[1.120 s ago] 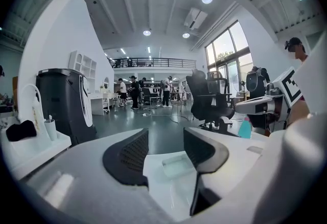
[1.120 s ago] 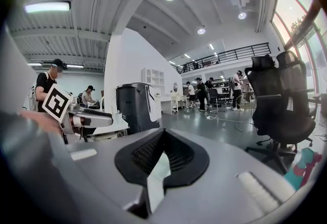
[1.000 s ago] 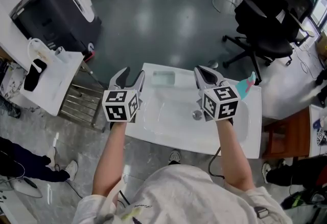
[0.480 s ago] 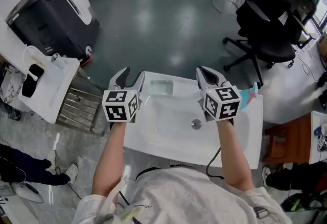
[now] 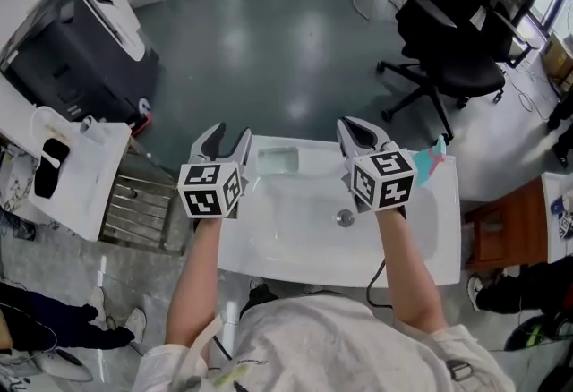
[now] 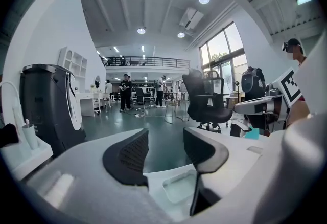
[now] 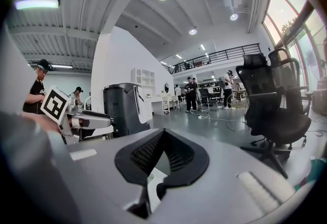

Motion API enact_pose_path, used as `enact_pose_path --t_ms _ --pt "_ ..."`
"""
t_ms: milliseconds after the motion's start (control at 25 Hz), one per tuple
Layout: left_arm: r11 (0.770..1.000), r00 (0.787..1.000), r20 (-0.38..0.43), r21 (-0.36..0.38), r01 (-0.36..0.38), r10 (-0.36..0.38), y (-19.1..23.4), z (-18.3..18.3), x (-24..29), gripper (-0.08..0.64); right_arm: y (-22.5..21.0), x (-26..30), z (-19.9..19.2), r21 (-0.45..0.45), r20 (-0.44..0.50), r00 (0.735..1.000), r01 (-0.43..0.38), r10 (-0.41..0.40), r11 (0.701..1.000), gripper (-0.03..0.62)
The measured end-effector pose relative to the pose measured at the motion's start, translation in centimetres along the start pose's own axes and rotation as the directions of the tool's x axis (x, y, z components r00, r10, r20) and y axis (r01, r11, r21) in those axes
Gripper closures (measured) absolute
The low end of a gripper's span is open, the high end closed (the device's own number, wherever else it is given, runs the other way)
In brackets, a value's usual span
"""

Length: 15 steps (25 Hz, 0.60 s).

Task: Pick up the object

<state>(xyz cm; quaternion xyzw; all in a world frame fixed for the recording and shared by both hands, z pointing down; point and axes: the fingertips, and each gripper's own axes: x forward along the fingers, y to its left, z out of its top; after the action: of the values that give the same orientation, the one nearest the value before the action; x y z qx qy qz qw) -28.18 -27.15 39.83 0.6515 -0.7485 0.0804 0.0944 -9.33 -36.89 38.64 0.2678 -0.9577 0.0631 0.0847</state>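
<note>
Evidently both tongs hover over a white basin (image 5: pixel 295 225). The left tongs (image 5: pixel 229 134) gape, holding nothing; the right tongs (image 5: pixel 352 126) are clenched on nothing. A clear tray (image 5: pixel 277 159), hard to make out, lies at the basin's far rim between them. A teal thing (image 5: pixel 431 154) shows half-hidden behind the right tongs.

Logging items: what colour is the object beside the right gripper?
Object: mostly teal, clearest in the head view.
</note>
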Motion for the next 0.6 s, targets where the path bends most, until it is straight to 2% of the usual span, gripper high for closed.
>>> enact_pose_path --t_ms 400,600 --pt "0.984 0.985 0.004 0.043 0.174 -0.174 0.7 0.3 1.6 0.337 1.6 -0.5 0.5 0.011 0.012 0.988 0.154 -0.154 0.988 0.589" --pt "0.971 0.973 0.011 0.058 0.23 -0.232 1.3 0.8 2.0 0.337 2.5 -0.8 0.6 0.016 0.019 0.977 0.211 -0.212 0.977 0.589"
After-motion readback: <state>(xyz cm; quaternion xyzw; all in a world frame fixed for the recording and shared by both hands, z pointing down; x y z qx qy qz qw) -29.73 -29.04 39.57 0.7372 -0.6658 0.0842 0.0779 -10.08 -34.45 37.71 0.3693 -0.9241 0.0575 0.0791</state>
